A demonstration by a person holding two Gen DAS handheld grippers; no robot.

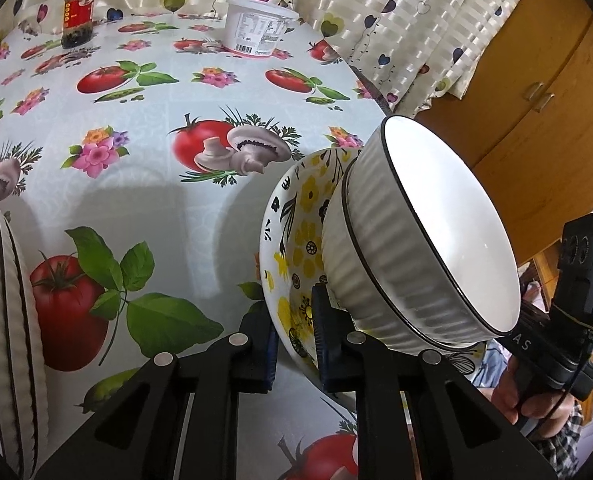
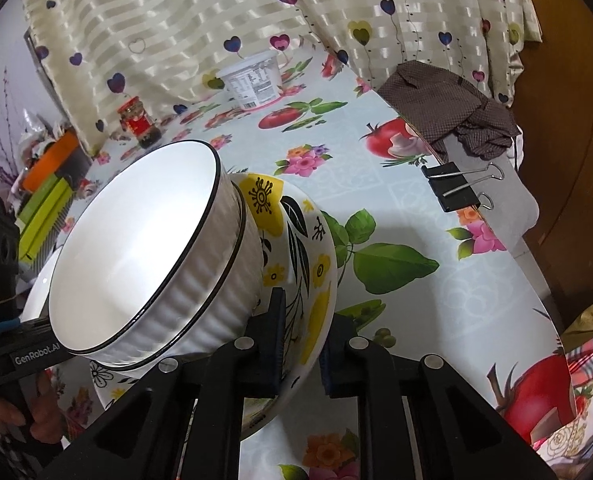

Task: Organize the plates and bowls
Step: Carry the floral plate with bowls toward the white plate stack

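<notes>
you have both tools clamped on the same load: the left tool (image 1: 294, 344) has its jaws closed on the rim of the flowered plate (image 1: 296, 240), and the right tool (image 2: 300, 340) has its jaws pinched on the opposite rim of that plate; 2 ribbed white bowls (image 2: 136, 264), nested one in the other, sit in the plate, and the whole stack looks tilted in both wrist views, held over the bench (image 1: 144, 152) with its tomato-print cloth; whether the plate's underside touches the cloth you cannot tell from here; the main risk, as i judge it, is the bowls sliding: nothing grips them, only the plate's slope and lip hold them, so any further tilt or a jerk could send them off the edge; the second risk is your 2 hands drifting apart or twisting unevenly, which could lever the thin rim out of a pad and drop one side; glazed ceramic is slick, so a shallow bite on the rim may slip; watch also the other ribbed bowls (image 1: 4, 320) at the left edge of the left view, close enough to knock if you swing that way; the white tub (image 1: 256, 24) and the jar (image 1: 78, 12) stand well apart at the back and pose little trouble
</notes>
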